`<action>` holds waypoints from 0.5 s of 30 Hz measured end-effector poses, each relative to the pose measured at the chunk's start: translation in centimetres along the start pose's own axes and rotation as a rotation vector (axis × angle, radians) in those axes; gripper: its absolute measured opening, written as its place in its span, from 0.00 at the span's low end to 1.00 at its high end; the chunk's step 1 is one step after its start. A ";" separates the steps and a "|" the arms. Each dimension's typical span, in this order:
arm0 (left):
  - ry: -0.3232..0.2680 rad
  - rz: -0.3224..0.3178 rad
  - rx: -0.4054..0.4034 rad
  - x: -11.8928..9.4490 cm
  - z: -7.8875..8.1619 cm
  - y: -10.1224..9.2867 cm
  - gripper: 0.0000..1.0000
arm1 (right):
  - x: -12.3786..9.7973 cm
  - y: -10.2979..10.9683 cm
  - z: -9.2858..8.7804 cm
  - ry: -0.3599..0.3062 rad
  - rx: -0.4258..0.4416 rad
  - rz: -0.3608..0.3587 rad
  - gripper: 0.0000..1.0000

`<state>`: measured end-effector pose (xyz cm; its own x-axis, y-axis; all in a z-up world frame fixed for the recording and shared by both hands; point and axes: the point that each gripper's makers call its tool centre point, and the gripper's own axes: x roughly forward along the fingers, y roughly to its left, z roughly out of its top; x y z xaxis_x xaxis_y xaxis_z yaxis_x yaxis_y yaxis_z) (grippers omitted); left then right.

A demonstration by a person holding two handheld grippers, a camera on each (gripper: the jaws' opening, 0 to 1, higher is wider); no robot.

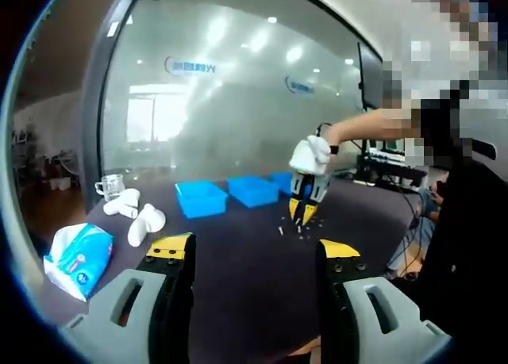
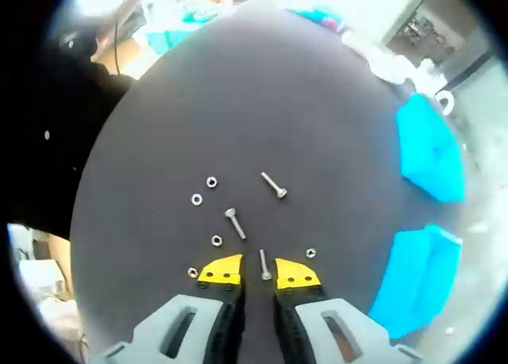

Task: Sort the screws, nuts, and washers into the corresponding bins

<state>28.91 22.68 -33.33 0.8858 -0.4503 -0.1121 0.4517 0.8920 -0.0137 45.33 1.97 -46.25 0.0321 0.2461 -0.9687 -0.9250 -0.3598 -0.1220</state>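
- Looks like the pick-up step: the right tongs are down on the dark surface, jaws nearly closed around a small screw but not clearly pinching it yet.
- More screws, nuts and washers lie just ahead; the blue bins sit off to the side.
- The left tongs hang released, holding nothing.
- Next move, I'd guess: clamp that screw, lift it, and carry it to its bin.

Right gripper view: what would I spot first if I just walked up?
Probably the right gripper, its yellow tips straddling a small screw on the dark table. More screws and nuts lie scattered just beyond it. Bright blue bins sit off to the right.
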 end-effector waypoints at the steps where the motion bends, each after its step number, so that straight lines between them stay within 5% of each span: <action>1: -0.001 0.001 -0.001 0.0 0.0 0.0 0.60 | 0.1 0.1 0.0 -0.001 0.014 0.014 0.07; 6: -0.005 0.000 -0.006 0.1 0.1 0.1 0.60 | 0.2 0.7 0.0 0.000 0.095 0.078 0.00; 15: -0.012 0.006 -0.014 -0.1 0.0 0.4 0.60 | -0.1 1.1 0.2 0.018 0.075 0.054 0.00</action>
<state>28.98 23.06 -33.29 0.8899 -0.4450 -0.1006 0.4447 0.8953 -0.0264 44.27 1.74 -46.23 -0.0122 0.2115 -0.9773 -0.9513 -0.3036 -0.0539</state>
